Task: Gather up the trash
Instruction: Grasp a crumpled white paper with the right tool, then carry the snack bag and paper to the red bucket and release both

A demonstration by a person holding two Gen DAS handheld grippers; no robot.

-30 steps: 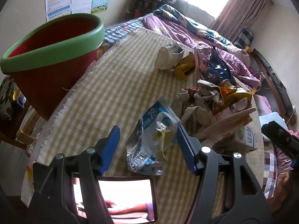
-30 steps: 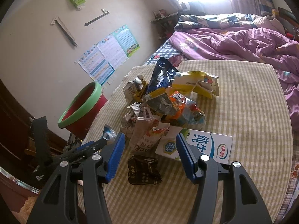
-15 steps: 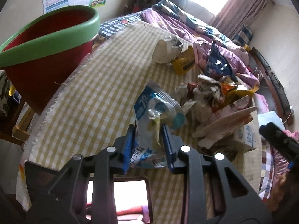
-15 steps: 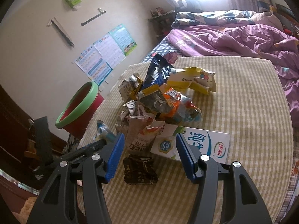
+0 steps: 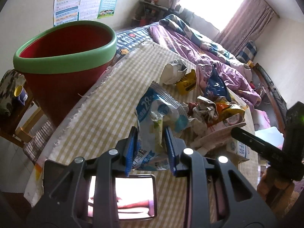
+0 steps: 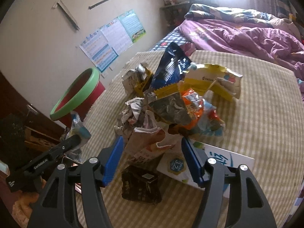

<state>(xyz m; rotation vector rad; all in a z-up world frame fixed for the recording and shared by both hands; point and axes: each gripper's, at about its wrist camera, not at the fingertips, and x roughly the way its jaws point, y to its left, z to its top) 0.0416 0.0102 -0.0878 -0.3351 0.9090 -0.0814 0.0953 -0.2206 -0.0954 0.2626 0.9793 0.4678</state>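
Note:
My left gripper (image 5: 151,133) is shut on a crumpled blue and white wrapper (image 5: 157,117) and holds it above the checked tablecloth (image 5: 106,106). The wrapper also shows in the right wrist view (image 6: 77,127). A red bin with a green rim (image 5: 64,57) stands at the left, beyond the table edge; it also shows in the right wrist view (image 6: 77,96). My right gripper (image 6: 152,146) is open over the trash pile (image 6: 171,102), with a torn paper bag (image 6: 150,142) between its fingers and a small black packet (image 6: 141,187) below.
A white milk carton (image 6: 209,163) lies flat at the right of the pile. A crumpled white carton (image 5: 173,72) and a yellow packet (image 5: 187,83) lie farther back. A bed with a purple quilt (image 6: 243,36) is behind the table. A chair holding a cup (image 5: 20,95) stands at the left.
My left gripper closed on the blue and white wrapper and lifted it off the table. My right gripper moved forward over the pile, still open.

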